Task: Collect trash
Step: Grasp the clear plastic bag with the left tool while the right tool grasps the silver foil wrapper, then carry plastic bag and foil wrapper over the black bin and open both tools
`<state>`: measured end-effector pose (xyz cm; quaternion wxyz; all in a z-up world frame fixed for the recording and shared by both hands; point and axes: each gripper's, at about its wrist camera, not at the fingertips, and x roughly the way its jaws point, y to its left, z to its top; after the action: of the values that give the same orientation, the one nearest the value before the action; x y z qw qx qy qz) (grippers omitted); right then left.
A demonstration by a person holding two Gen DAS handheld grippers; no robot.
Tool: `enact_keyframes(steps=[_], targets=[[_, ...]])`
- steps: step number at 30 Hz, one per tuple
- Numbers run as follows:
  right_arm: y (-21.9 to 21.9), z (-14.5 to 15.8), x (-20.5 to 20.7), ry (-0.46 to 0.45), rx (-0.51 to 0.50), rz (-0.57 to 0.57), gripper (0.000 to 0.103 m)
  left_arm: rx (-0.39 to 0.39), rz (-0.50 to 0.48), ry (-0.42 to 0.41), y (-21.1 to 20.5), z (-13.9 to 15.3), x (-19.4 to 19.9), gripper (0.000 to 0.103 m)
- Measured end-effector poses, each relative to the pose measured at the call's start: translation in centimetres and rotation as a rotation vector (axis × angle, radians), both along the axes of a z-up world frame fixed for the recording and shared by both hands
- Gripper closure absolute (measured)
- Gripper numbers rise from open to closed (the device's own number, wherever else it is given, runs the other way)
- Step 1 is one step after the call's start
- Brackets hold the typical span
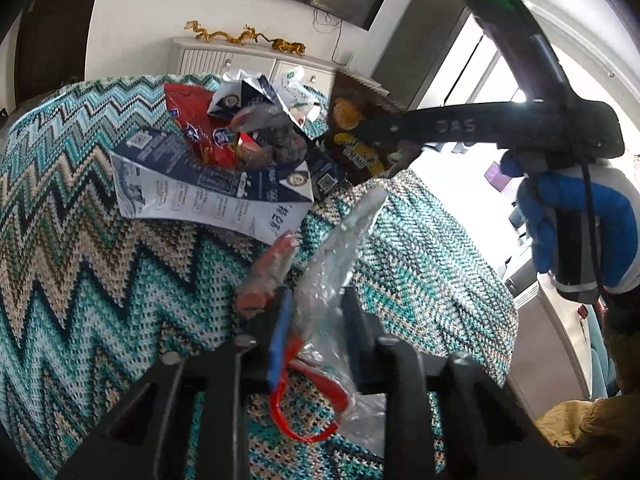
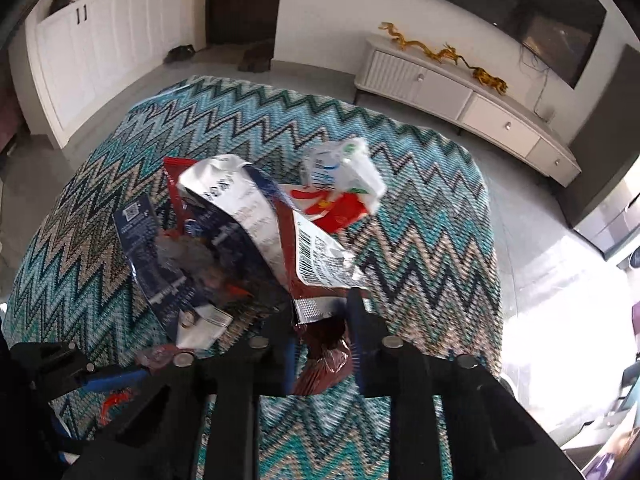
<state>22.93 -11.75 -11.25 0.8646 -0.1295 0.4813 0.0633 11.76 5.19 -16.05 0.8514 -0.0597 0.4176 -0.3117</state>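
A heap of trash lies on a zigzag-knit cloth (image 1: 80, 240): a white and navy paper package (image 1: 208, 196), a red snack bag (image 1: 196, 128) and a white pouch (image 2: 344, 168). My left gripper (image 1: 316, 316) is shut on a clear plastic wrapper with red print (image 1: 336, 264), held just above the cloth. My right gripper (image 2: 320, 316) is shut on a brown snack bag (image 2: 324, 360) with a barcode flap (image 2: 320, 256); in the left wrist view the right gripper (image 1: 360, 128) holds that bag (image 1: 356, 120) at the heap's right edge.
The cloth-covered surface (image 2: 420, 208) drops off to a pale tiled floor (image 2: 532, 248) on the right. A white sideboard (image 2: 460, 92) with gold dragon figures stands at the wall under a dark TV. White cupboards (image 2: 100, 36) stand at the far left.
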Motion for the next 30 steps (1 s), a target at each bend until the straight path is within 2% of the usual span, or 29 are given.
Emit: enact_keyframes(steps=[3, 5, 10, 17, 24, 30], targets=[[-1.5, 0.3, -0.5, -0.02, 0.031, -0.016, 0.094, -0.012, 0.016, 0.012, 0.0, 0.0, -0.4, 0.097], [-2.3, 0.7, -1.0, -0.041, 0.058, -0.012, 0.095, -0.025, 0.036, 0.011, 0.4, 0.2, -0.6, 0.099], [-4.1, 2.4, -2.5, -0.11, 0.121, -0.005, 0.097, -0.043, 0.068, -0.007, 0.9, 2.0, -1.5, 0.101], [-8.8, 5.7, -5.4, -0.226, 0.215, -0.028, 0.097, -0.066, 0.051, -0.024, -0.1, 4.9, -2.3, 0.101], [-19.0, 6.0, -9.1, -0.287, 0.286, -0.192, 0.097, -0.022, -0.044, -0.024, -6.6, 7.7, -1.3, 0.101], [-30.0, 2.6, -13.3, -0.296, 0.316, -0.4, 0.097, 0.066, -0.197, -0.005, -16.7, 8.6, 0.3, 0.1]])
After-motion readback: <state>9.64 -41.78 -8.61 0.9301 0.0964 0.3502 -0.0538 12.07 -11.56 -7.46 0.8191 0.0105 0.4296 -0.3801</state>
